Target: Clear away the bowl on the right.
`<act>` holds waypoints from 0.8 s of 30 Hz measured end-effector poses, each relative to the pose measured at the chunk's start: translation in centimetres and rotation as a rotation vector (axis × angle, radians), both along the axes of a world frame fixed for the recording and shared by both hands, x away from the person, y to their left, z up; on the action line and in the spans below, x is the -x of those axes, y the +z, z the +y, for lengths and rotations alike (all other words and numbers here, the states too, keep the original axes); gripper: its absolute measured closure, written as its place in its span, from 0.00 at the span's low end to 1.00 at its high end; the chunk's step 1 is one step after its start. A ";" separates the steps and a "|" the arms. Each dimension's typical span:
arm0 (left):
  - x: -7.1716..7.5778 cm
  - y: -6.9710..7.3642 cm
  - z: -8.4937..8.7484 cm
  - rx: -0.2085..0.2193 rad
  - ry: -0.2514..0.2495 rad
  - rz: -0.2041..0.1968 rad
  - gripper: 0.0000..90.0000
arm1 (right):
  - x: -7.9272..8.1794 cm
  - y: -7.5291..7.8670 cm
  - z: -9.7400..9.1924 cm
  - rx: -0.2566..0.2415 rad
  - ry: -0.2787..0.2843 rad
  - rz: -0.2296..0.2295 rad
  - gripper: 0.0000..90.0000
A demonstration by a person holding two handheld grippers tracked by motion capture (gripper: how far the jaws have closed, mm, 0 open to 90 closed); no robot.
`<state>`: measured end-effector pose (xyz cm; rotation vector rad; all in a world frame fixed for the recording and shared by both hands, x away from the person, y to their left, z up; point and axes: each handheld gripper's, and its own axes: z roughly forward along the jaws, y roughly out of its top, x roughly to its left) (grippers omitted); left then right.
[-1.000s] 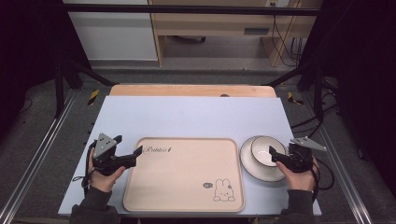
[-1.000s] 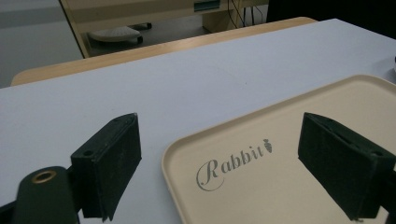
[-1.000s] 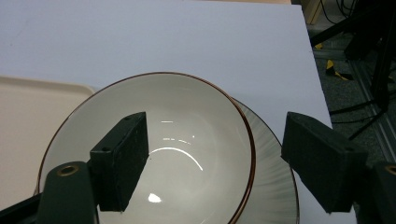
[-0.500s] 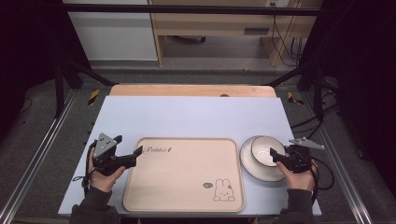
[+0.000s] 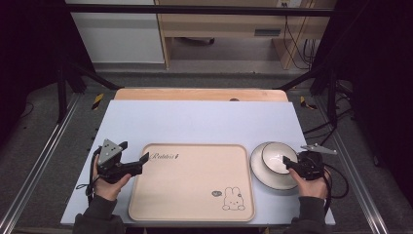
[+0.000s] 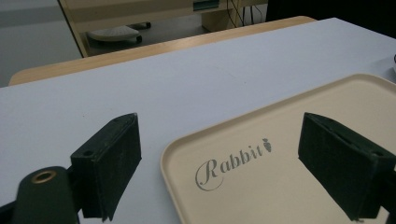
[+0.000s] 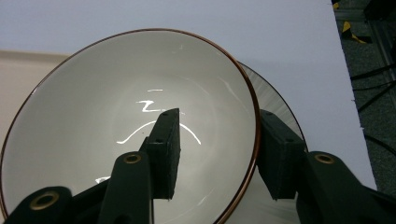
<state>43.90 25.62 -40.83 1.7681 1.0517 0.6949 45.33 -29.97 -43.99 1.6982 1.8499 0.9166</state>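
1. Beige plastic fills the middle: the rectangular tray with a rabbit print (image 5: 192, 181) lies flat near the front edge of the pale blue tabletop (image 5: 195, 122), and the whole far half of that top is open room.
2. The left gripper (image 5: 135, 158) sits at the tray's left rim, jaws spread wide. In the left gripper view one jaw is over the bare tabletop (image 6: 163, 84) and the other over the tray (image 6: 261, 186), with the tray's corner between them and nothing pinched.
3. The white ceramic bowl with a thin brown rim (image 5: 277, 157) stands on a white plate (image 5: 263, 178) just right of the tray, close to the table's right edge.
4. The right gripper (image 7: 217, 151) straddles the bowl's (image 7: 93, 121) near wall, one jaw inside and one outside over the plate (image 7: 275, 100). The jaws have just been closing, with the rim between them; whether the pads already press on it I cannot tell.
5. The gripper hides the near part of the plate, and the tray's right end is cut off in the left gripper view.
6. A light wooden strip (image 5: 199, 94) borders the far side; beyond it are grey floor and dark metal frame rails.
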 end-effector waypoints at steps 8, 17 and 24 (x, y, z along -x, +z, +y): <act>0.0 -0.1 0.0 -0.004 0.001 0.001 0.14 | -0.4 -0.3 -0.3 0.007 -0.009 0.034 0.69; -0.1 -0.1 -0.1 -0.005 0.001 0.002 0.14 | -0.6 -0.5 -0.4 0.011 -0.025 0.065 0.78; -0.1 -0.1 -0.1 -0.007 0.000 0.004 0.14 | -0.8 -0.6 -0.5 0.003 -0.038 0.088 0.82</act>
